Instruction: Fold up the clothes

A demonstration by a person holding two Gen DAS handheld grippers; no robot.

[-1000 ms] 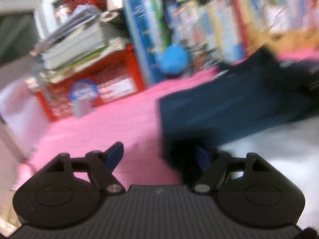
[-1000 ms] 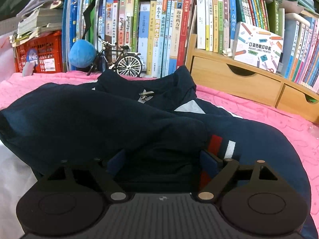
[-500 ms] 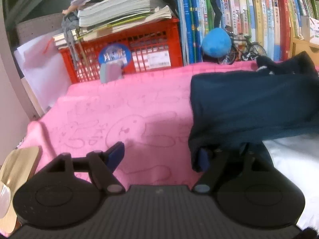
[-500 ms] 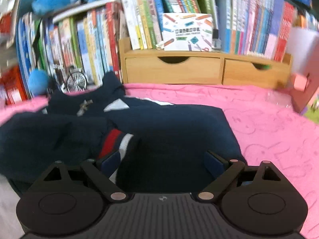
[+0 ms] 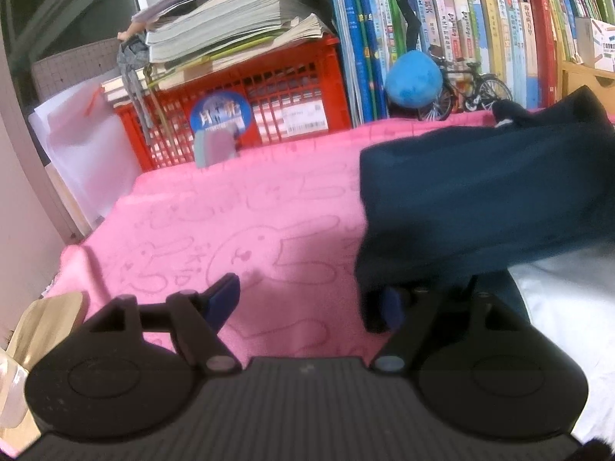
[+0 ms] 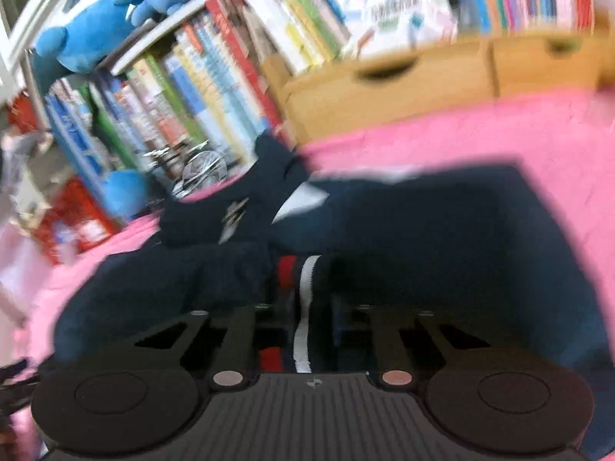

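Pink bunny-print cloth point(image 5: 238, 207) covered the work surface, with a red crate point(image 5: 269, 107) of stacked papers and a row of books point(image 5: 480, 38) far ahead of the left gripper point(image 5: 311, 303). That gripper stood wide, its jaws spread over bare cloth; the navy jacket point(image 5: 480, 192) lay ahead and to its right, one corner draped against the right finger, nothing pinched. Only this view showed the crate clearly and a white sheet at the near right. The right wrist view, blurred, alone showed the wooden drawers point(image 6: 442, 80) and blue plush toy point(image 6: 88, 27) beyond. The right gripper point(image 6: 307, 319) had just been closing and now clenched a fold of the jacket point(image 6: 442, 238) at its red-and-white striped trim point(image 6: 300, 292).
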